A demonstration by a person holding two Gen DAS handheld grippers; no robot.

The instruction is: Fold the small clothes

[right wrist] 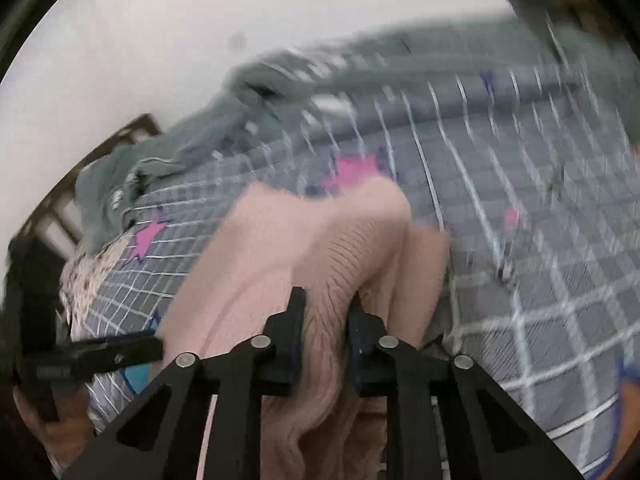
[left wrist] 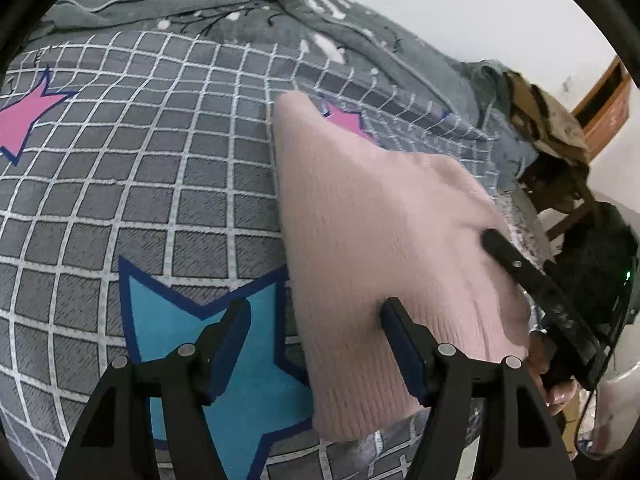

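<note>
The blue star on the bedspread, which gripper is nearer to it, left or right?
Left. The left gripper hangs open right over the blue star, one finger on the pink sweater. The right gripper is off to the side, pinching the sweater.

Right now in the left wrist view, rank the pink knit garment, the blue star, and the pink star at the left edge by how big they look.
1. Pink knit garment, clearly largest.
2. Blue star, though it lies nearest the camera and the left tool partly covers it.
3. Pink star, smallest, but cut off by the view's edge, so its full size is unsure.
</note>
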